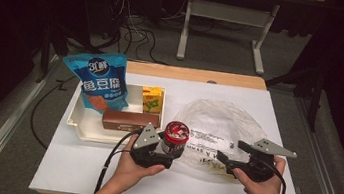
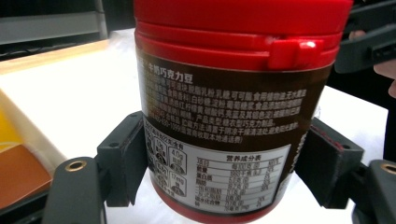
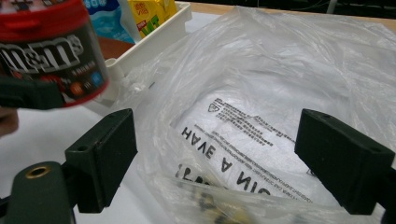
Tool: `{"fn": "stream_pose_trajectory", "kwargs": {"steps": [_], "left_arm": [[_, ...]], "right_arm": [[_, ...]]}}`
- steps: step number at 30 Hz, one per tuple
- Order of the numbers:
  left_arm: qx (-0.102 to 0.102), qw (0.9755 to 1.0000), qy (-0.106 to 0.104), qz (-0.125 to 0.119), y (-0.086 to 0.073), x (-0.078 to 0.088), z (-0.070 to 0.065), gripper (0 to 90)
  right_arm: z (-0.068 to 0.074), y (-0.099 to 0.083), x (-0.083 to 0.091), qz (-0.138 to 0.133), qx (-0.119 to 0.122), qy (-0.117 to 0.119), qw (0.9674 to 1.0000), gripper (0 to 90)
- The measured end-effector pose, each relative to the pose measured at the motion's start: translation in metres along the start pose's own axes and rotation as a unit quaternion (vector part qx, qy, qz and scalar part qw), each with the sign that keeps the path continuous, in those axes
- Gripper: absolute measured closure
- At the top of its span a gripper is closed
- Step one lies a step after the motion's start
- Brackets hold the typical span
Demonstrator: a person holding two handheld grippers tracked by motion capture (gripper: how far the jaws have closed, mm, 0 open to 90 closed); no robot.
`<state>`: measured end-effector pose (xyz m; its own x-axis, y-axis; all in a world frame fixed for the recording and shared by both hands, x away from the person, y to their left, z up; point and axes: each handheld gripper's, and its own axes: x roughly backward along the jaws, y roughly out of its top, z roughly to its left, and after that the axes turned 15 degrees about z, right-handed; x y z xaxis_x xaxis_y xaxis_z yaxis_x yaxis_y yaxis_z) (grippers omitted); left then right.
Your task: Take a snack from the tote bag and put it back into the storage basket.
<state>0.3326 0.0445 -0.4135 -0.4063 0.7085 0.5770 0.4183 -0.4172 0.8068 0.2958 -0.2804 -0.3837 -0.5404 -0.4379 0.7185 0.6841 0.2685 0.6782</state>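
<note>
A lab: dark curtains, floor cables [image 1: 135,34], white-topped table [image 1: 76,160].

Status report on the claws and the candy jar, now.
Left claw shut on candy jar, held off the table. Right claw open at bag mouth. Nothing between jar and bag.

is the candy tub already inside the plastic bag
No, the candy tub sits clamped between the left gripper jaws, beside the clear plastic bag and outside it.
</note>
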Motion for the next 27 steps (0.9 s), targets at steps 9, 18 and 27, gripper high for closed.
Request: {"fn": "stream_pose_trajectory", "kwargs": {"steps": [9, 18, 27], "left_arm": [[0.018, 0.9995, 0.021, -0.015, -0.015, 0.027, 0.023, 26.1], [0.052, 0.9976, 0.042, -0.020, -0.039, 0.044, 0.050, 26.1], [0.083, 0.9944, 0.065, -0.012, -0.060, 0.042, 0.076, 26.1]], "right_arm": [[-0.007, -0.015, 0.001, 0.001, 0.004, -0.008, 1.0000, 13.2], [-0.014, -0.025, 0.000, 0.006, -0.010, -0.016, 0.9998, 14.1], [-0.021, -0.031, 0.004, -0.003, -0.022, -0.027, 0.9994, 15.0]]}}
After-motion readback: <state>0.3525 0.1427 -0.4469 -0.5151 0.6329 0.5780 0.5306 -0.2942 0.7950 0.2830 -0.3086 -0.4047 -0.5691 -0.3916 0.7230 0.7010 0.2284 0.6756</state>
